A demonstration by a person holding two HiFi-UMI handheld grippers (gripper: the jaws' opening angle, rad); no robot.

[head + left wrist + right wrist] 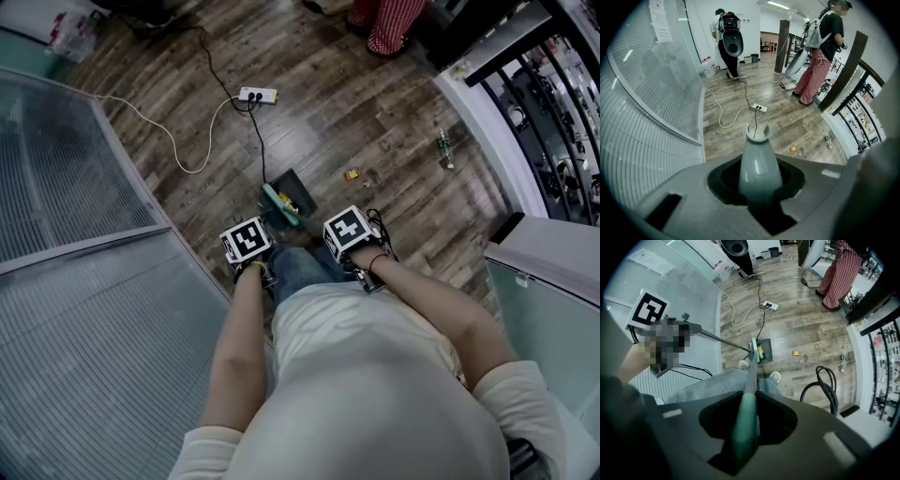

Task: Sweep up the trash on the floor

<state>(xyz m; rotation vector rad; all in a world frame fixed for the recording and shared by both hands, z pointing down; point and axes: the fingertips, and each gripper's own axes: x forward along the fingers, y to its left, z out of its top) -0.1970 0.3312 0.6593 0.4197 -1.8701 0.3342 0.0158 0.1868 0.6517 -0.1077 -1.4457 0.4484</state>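
Note:
My left gripper (247, 241) is shut on the grey handle (759, 164) of a dark dustpan (291, 191), which rests on the wooden floor ahead of my feet. My right gripper (349, 230) is shut on the green broom handle (744, 427). The broom's green head (278, 204) sits at the dustpan's near edge. Something yellow lies inside the dustpan (764, 350). A small red and yellow wrapper (352, 173) and a scrap (371, 174) lie to the right of the pan. A green bottle (443, 148) lies farther right by the white wall base.
A ribbed glass partition (84, 281) runs along the left. A white power strip (258, 95) with white and black cables lies beyond the dustpan. A person in red checked trousers (813, 70) and another person (729, 42) stand farther off. Black shelving (553, 103) is at the right.

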